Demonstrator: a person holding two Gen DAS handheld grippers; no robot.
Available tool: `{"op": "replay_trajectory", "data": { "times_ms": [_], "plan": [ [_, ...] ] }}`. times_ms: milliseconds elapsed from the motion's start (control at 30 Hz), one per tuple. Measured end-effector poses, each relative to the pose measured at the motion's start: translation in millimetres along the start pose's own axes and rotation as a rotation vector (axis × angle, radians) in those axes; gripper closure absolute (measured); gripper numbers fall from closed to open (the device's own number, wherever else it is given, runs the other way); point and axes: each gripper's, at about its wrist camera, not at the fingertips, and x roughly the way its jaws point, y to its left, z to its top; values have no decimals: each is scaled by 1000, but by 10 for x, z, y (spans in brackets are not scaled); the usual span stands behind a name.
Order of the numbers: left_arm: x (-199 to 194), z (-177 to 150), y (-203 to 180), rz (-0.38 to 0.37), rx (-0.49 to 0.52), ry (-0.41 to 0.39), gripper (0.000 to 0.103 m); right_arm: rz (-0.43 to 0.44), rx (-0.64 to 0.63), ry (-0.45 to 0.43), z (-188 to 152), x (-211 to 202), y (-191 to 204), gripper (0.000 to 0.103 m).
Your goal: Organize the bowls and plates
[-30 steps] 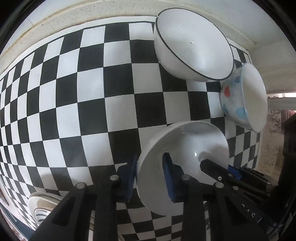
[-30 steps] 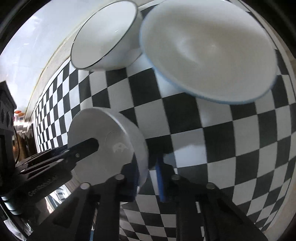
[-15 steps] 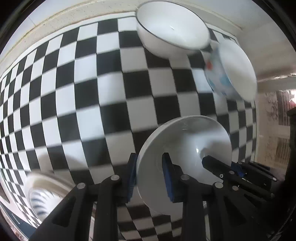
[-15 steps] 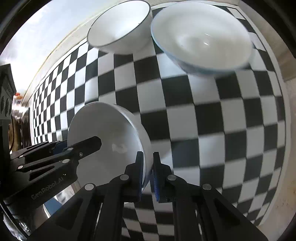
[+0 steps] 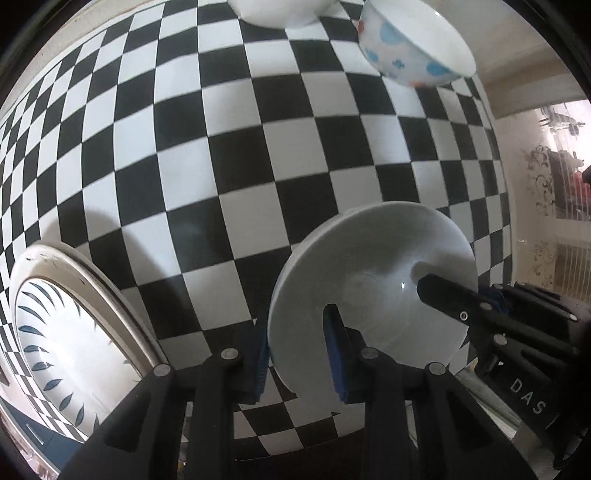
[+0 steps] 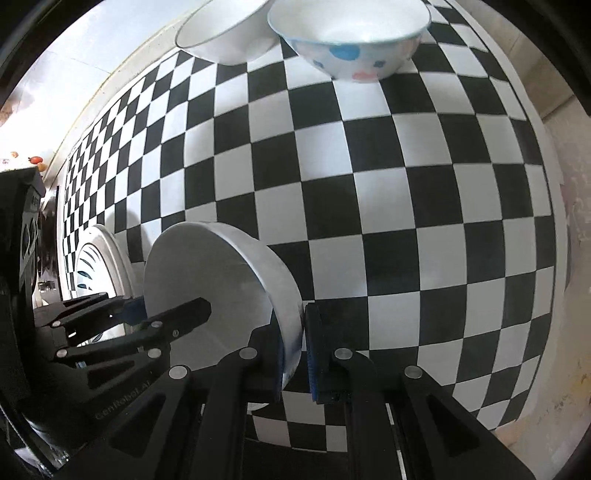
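Left wrist view: my left gripper (image 5: pixel 299 358) has its jaws closed on the rim of the white bowl (image 5: pixel 373 291), one blue pad outside the wall, the other inside. The bowl hangs above the checkered counter (image 5: pixel 207 155), tilted, its opening turned toward the camera. The right gripper (image 5: pixel 476 310) comes in from the right of my jaws and bites the opposite rim. Left of the jaws and low lies a plate w/ blue leaf marks (image 5: pixel 62 328), flat on the counter. Far ahead of the jaws, right, stands the dotted bowl (image 5: pixel 410 51); beside it a white bowl w/ dark rim (image 5: pixel 280 13), cut by the frame edge.

Right wrist view: the right gripper (image 6: pixel 293 354) is nearly shut, the jaws pinching only the thin rim of the same white bowl (image 6: pixel 207 291). The left gripper (image 6: pixel 147 325) reaches in from the left, one finger across the bowl's inside. The plate (image 6: pixel 92 266) shows behind the bowl, left. Dotted bowl (image 6: pixel 351 37) and dark-rim bowl (image 6: pixel 225 33) are far ahead, touching or nearly; I cannot tell which.

Handling, as I judge: the bowl is glazed ceramic, stiff, rather heavy, slippery under the pads, and will chip if dropped. The rim is the only place to hold; two opposite grips are safer than one. I would keep both closed and the bowl low, approx. level, before any release.
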Motion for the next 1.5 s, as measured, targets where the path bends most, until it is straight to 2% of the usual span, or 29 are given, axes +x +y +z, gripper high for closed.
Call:
{"op": "replay_trajectory", "data": {
  "times_ms": [333, 600, 767, 933, 1033, 1100, 1167, 1333, 1500],
  "plan": [
    [153, -23, -61, 13, 5, 4, 78, -13, 3, 27, -6, 223, 42, 92],
    [52, -37, 106, -1, -7, 14, 78, 43, 32, 42, 64, 213, 8, 92],
    [-206, -141, 216, 11, -55, -3, 77, 80, 45, 25, 148, -32, -104, 92],
    [-689, -185, 266, 28, -64, -109, 76, 77, 33, -67, 352, -544, -158, 91],
    [-957, 55, 302, 9, -76, -194, 70, 102, 13, -118, 565, -849, -147, 85],
    [-1054, 243, 347, 7, -83, -222, 70, 106, 6, -162, 790, -1008, -139, 59],
    [-1143, 486, 418, 7, -110, -253, 70, 91, -7, -220, 1066, -1147, -99, 48],
    [-1211, 1183, 553, 0, -148, -286, 70, 134, -6, -237, 1678, -1147, -7, 48],
    [-1099, 1784, 678, -26, -175, -255, 70, 148, -10, -206, 2278, -926, 136, 48]
  ]
}}
